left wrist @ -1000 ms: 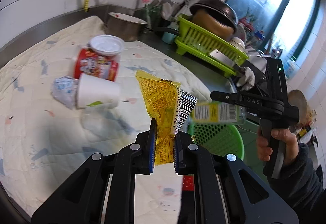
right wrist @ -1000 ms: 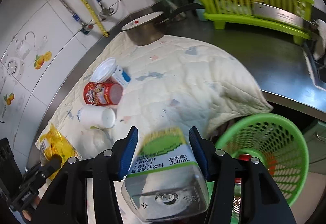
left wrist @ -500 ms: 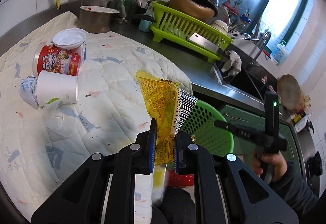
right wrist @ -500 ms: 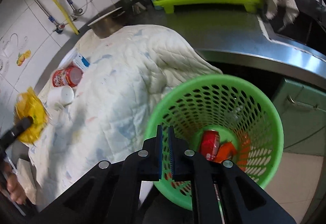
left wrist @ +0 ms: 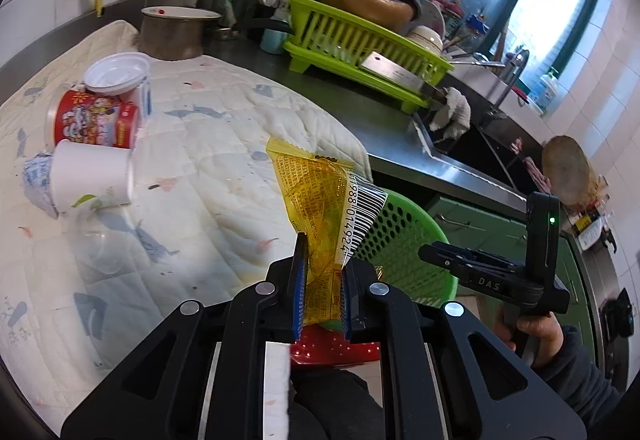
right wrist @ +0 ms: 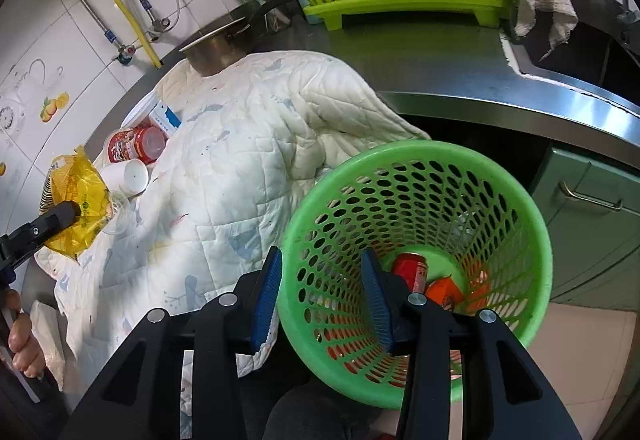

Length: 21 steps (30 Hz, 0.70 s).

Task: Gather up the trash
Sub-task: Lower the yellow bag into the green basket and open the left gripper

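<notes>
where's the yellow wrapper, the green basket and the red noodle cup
yellow wrapper (left wrist: 316, 195), left wrist view, printed middle
green basket (right wrist: 320, 195), right wrist view, near rim
red noodle cup (left wrist: 94, 119), left wrist view, printed side wall

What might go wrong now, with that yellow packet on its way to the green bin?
The yellow wrapper is pinched only at its lower end by the left gripper, so it may flop or slip out short of the green basket. The right gripper hangs open across the basket's near rim, so the two tools could bump there. The quilt droops against the basket, and a light wrapper might land on it instead.
</notes>
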Each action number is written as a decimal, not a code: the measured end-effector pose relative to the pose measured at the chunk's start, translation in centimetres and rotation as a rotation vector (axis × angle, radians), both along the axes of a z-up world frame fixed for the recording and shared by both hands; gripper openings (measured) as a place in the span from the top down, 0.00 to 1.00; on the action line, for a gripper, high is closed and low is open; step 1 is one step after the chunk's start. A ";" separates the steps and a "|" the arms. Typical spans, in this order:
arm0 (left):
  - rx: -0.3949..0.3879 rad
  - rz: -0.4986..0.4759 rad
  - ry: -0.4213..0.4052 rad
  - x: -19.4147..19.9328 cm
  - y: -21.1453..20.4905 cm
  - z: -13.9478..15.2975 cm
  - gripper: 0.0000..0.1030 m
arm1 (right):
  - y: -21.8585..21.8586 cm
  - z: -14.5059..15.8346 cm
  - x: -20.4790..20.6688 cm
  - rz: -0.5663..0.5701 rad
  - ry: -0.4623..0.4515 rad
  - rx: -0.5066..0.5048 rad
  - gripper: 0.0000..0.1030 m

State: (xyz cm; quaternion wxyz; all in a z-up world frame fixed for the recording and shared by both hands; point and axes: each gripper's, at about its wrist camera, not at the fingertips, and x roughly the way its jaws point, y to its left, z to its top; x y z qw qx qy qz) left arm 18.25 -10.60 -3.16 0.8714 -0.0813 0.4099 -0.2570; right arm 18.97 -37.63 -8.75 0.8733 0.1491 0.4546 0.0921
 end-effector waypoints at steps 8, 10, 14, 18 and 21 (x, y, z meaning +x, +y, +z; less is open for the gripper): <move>-0.009 -0.076 0.033 0.2 -4.0 -1.1 0.88 | -1.4 -0.3 -1.2 -0.018 -0.001 -0.052 0.52; -0.010 -0.101 0.048 0.4 -5.4 -1.7 0.88 | -2.0 -0.2 -1.5 -0.029 -0.004 -0.055 0.48; -0.013 -0.146 0.080 0.9 -8.0 -2.8 0.88 | -3.5 0.3 -2.1 -0.055 -0.016 -0.082 0.46; -0.011 -0.187 0.126 1.5 -11.1 -4.7 0.87 | -4.9 0.7 -2.6 -0.080 -0.026 -0.096 0.42; 0.002 -0.207 0.153 2.1 -12.9 -6.2 0.87 | -5.7 0.8 -2.9 -0.090 -0.030 -0.108 0.41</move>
